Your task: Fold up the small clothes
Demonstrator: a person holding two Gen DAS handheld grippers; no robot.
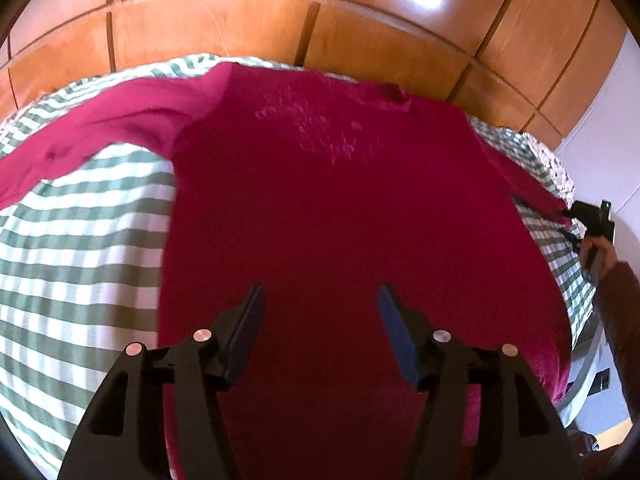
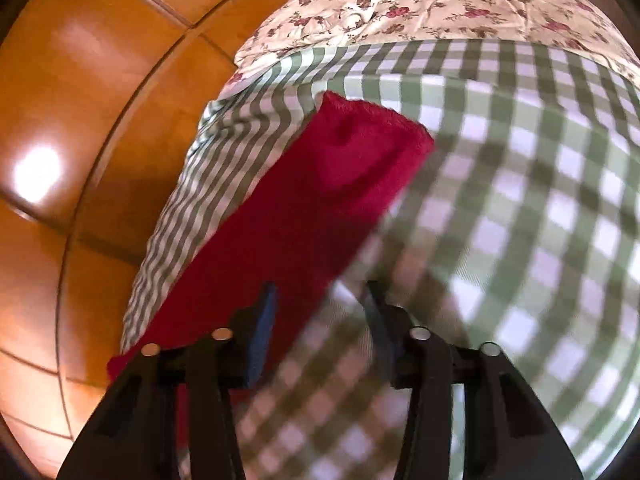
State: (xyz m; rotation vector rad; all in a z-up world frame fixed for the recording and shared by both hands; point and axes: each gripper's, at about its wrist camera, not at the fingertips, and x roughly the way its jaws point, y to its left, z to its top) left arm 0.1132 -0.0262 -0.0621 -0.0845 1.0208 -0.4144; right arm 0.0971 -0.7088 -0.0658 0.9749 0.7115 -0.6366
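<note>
A magenta long-sleeved sweater lies spread flat on a green-and-white checked bedspread, filling the centre of the left wrist view, its neckline towards the top of the frame near the wooden wardrobe doors. One sleeve trails off to the upper left; the other runs to the right edge of the frame, where the right gripper sits at its cuff.

The left gripper hovers over the lower body of the sweater with its jaws wide apart and nothing between them. In the right wrist view the right gripper also stands open and empty; the sleeve stretches from the lower left up to a cuff at centre frame, and the left finger overlaps the sleeve's edge, though whether it touches the cloth cannot be told through the blur. A floral sheet shows at the top of that view.

The step in hand looks like the first sleeve fold. To do it well, the right claw should close on the cuff through both layers, lift only enough to clear the bedspread, and carry the sleeve across the chest in a straight line. The left claw would best press the body down near the shoulder seam, so the knit does not drag or bunch.
</note>
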